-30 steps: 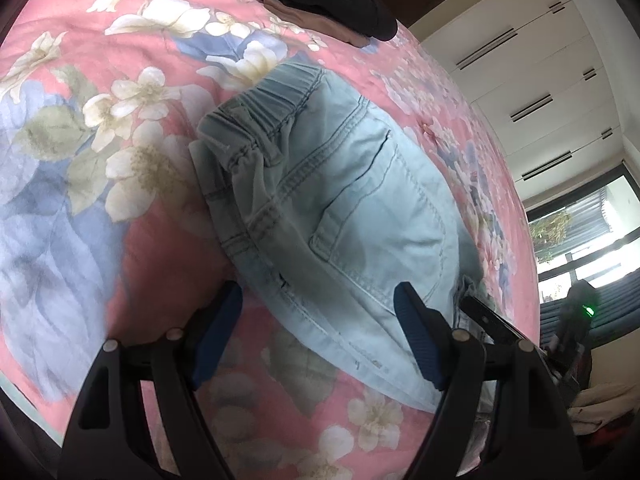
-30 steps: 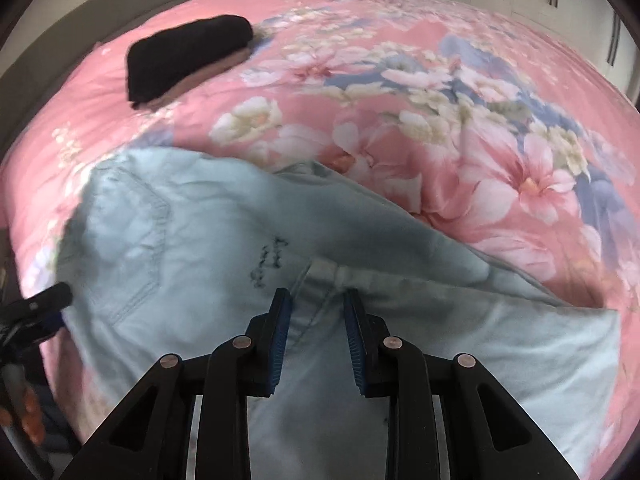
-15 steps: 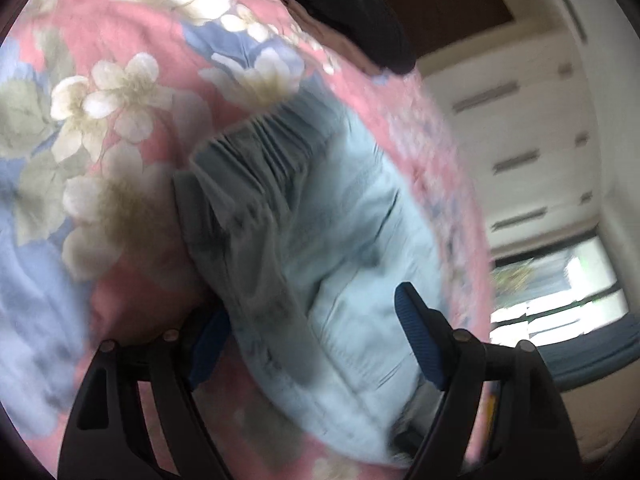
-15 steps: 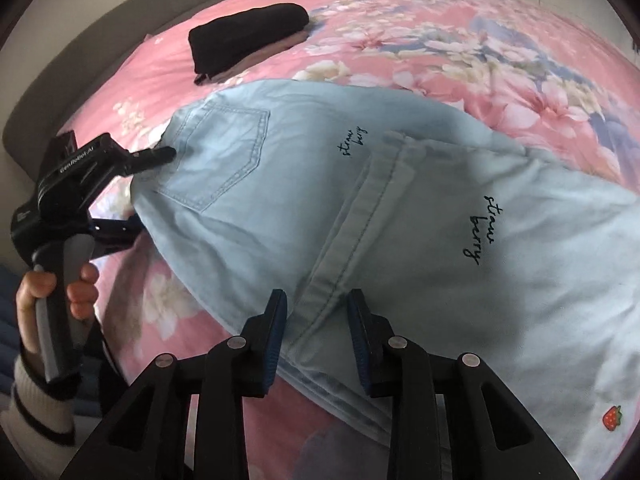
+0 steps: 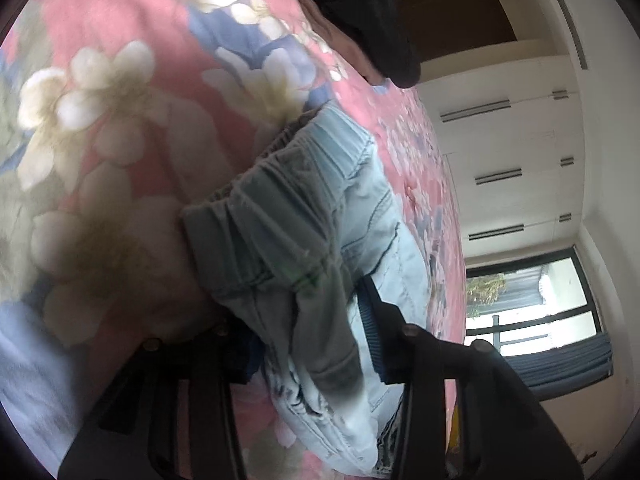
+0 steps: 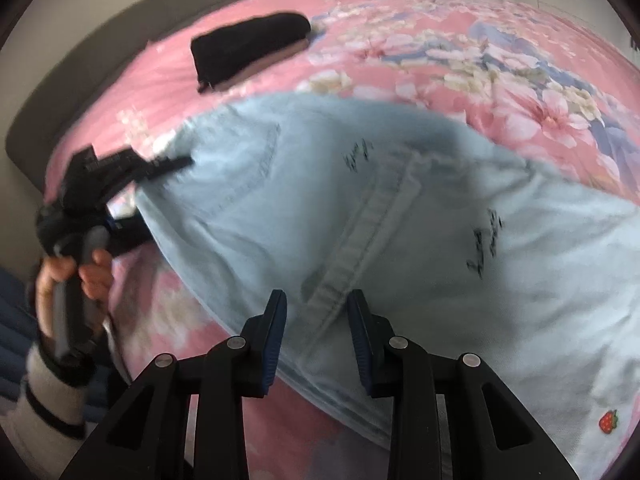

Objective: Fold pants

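Both grippers clamp your pale denim pants (image 6: 400,216): left gripper (image 5: 312,344) just closed on waistband, right gripper (image 6: 316,332) pinches seam.

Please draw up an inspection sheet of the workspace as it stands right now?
Surface: bed with a pink floral cover, rumpled.
Job's things: light blue denim pants spread on the cover; the elastic waistband is bunched and lifted at one side.
Clutter: folded black garment lying apart from the pants, farther up the bed.
Grippers: left claw has just been closing and is shut on the waistband side of the pants; right claw is shut on the pants' lower edge by a seam.
Cables: nothing seen.
Surroundings: white wardrobe doors, a window, a grey headboard; a hand in a striped sleeve holds the left claw.
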### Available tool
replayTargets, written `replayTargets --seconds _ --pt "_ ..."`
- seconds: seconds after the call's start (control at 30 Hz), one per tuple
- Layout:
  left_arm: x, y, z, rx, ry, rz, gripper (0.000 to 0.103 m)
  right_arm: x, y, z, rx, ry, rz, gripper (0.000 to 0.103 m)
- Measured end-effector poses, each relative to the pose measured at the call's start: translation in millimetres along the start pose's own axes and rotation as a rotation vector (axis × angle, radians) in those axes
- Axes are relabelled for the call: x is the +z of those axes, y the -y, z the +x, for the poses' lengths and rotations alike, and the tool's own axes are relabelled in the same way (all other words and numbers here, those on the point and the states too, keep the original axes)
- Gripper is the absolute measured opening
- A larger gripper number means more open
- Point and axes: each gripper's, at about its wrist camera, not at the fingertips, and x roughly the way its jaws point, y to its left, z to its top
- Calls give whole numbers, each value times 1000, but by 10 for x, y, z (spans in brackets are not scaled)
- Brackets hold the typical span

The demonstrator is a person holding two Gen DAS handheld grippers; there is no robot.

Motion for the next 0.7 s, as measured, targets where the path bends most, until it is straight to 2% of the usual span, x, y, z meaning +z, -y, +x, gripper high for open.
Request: replayTargets --seconds 0.03,0.1,0.13,0.23,0.3,0.4,0.47,0.53,0.6,0.63,0.7 --pt "7 27 0 6 -3 5 28 90 -22 39 -17 3 -8 31" --pt "0 120 -74 5 12 38 23 223 -59 126 -19 10 -21 31" --pt "-3 168 -108 7 23 65 22 330 -69 203 -47 19 -23 31" --pt "-71 448 -241 35 66 197 21 528 -92 396 -111 34 -46 31" --pt "-128 617 -274 48 81 276 21 580 -29 616 -134 -33 -11 30" --pt "-194 800 -250 98 90 371 21 593 -94 640 -157 -57 -33 30" --pt "-216 848 -274 102 93 390 21 509 -214 498 -88 -84 -36 29" --pt "-231 907 -273 107 99 410 21 387 -354 376 -54 -84 -66 29" --pt "-284 967 -294 114 99 438 21 183 -486 356 -29 -121 -99 29" --pt "-315 977 -280 111 86 450 21 53 -538 399 -29 -143 -117 29" --pt "-404 1057 -198 134 77 499 21 -19 -543 431 -48 -129 -135 29"
